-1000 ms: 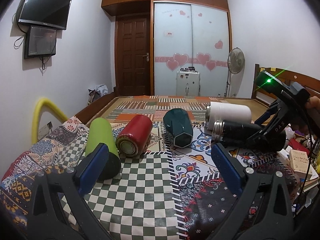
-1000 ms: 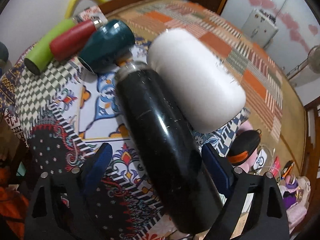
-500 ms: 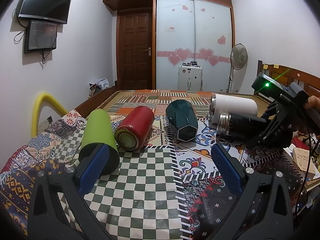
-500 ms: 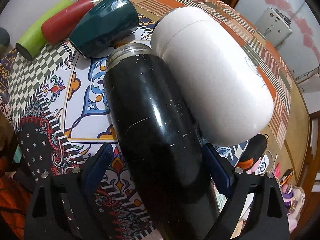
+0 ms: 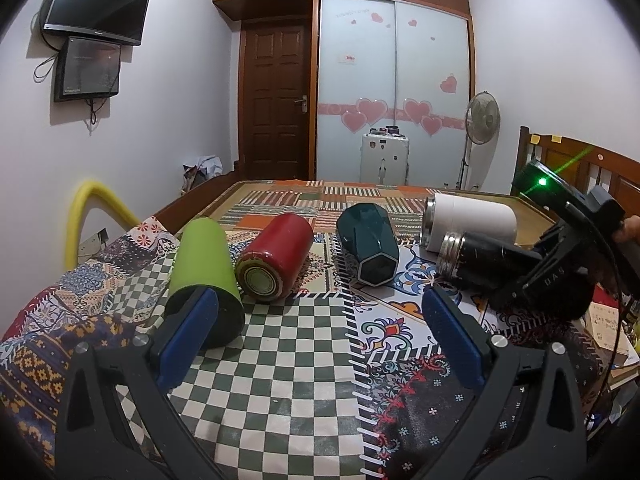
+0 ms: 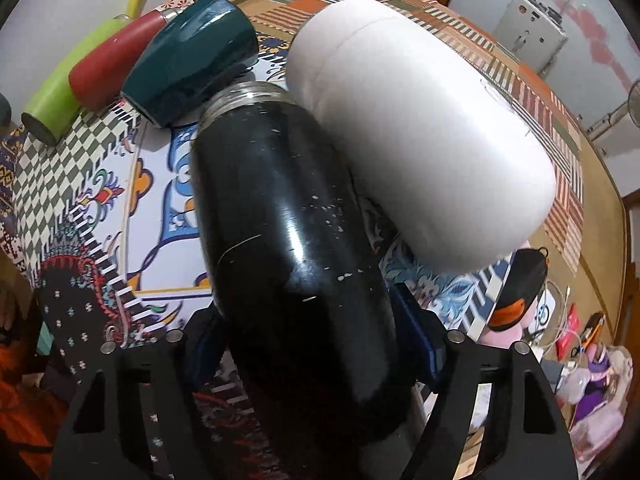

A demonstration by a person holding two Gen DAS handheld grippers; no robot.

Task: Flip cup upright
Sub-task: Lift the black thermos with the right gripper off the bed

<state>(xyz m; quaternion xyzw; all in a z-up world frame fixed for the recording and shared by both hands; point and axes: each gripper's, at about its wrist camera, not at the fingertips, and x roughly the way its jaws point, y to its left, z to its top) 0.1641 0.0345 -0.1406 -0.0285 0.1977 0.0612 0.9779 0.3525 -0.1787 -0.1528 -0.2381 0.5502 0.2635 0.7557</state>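
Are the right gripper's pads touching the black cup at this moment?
Touching. In the right wrist view, both blue pads of the right gripper press against the black cup, no gap showing.

Five cups: lime green (image 5: pixel 202 258), red (image 5: pixel 276 258), dark teal (image 5: pixel 370 246), white (image 5: pixel 468 220), black (image 6: pixel 288 240), on a green-and-white checked patchwork cloth (image 5: pixel 280 368).

— Any lettering out there?

— One bit: raised letters on the right gripper (image 5: pixel 520 276), on its black side plate just behind the black cup (image 5: pixel 486 260) it's clamped on. Reads "DAS", I think; the view is slanted and dim.

— And the small paper sticker on the sliding door (image 5: pixel 394 92)?

— A red mark on it, far too small to read. Same for the logo on the TV (image 5: pixel 98 2) rim.
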